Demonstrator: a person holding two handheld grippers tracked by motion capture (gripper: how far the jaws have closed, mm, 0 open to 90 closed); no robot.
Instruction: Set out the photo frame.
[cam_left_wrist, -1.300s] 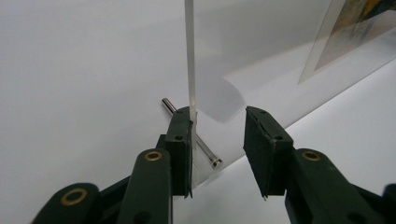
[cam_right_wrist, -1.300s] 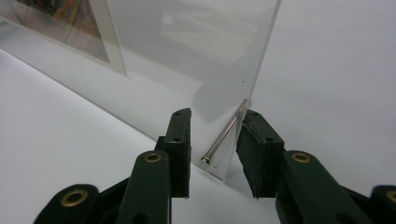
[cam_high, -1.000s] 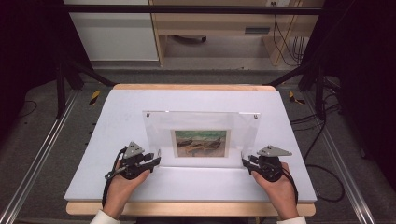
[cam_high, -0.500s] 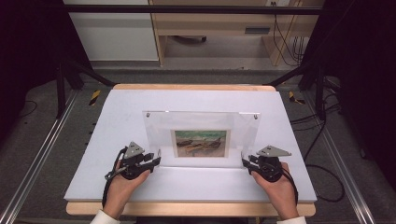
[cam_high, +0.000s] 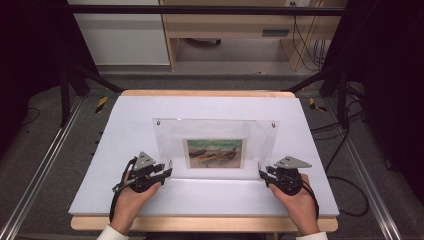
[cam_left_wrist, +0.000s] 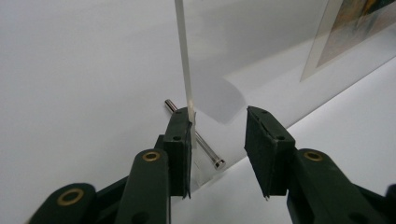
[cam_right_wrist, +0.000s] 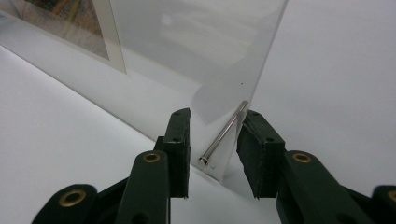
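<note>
Nothing moved since earlier frames; clear acrylic picture frame (cam_high: 215, 145) stands mid-frame.
Lower corners straddled by left gripper (cam_left_wrist: 218, 135) and right gripper (cam_right_wrist: 214, 135), jaws partly open, unclamped.

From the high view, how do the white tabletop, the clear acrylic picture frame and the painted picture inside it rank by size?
Largest to smallest:
1. White tabletop
2. Clear acrylic picture frame, standing on it
3. Painted picture, well within the frame

The two grey three-cornered plates look alike, smaller than all.

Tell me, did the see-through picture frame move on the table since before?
No. The picture frame stands at the same spot between the table's edges.
</note>
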